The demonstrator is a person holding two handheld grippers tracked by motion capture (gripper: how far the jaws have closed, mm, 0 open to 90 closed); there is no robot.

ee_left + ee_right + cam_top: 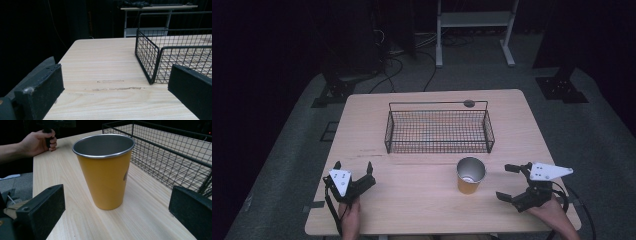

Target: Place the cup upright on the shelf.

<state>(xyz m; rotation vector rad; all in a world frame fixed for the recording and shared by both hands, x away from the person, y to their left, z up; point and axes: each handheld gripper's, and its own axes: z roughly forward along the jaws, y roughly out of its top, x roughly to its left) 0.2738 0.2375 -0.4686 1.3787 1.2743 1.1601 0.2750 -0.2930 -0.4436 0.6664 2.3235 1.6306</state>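
The cup [103,170] stands upright on the table [412,200], just in front of the basket [439,131] and near its right end. It is a tapered tumbler, yellow outside with a bare metal rim and inside; a dark mark on its side is turned away and too cut off to read. The basket is black wire mesh, rectangular and low-walled, and the table is pale wood grain. The right gripper [514,182] lies on its side to the right of the cup, its jaws spread wide and holding nothing, pointing at the cup without touching it. The left gripper [353,167] sits left of the cup, well apart, jaws likewise released, aimed at the basket's left corner. A hand [37,141] grips its handle.
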